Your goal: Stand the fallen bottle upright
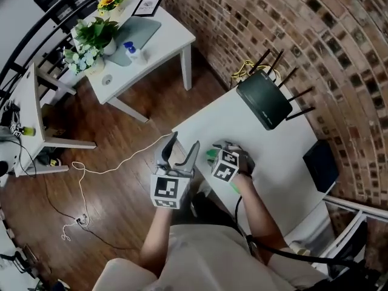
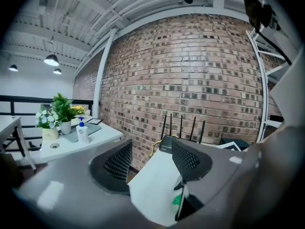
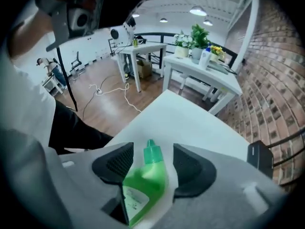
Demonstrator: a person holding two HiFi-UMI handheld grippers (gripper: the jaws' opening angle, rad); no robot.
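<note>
White table (image 1: 242,126), green bottle (image 3: 145,180) between right gripper (image 3: 151,156) jaws

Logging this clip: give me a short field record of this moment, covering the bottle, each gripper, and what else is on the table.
bottle: green bottle, lying on its side on the white table
right gripper: right gripper angled down, jaws astride the bottle, a gap showing at one pad, not clamped
left gripper: left gripper jaws apart, nothing between them, by the table's edge
also on table: black router with antennas; black box
task status: bottle not yet upright
</note>
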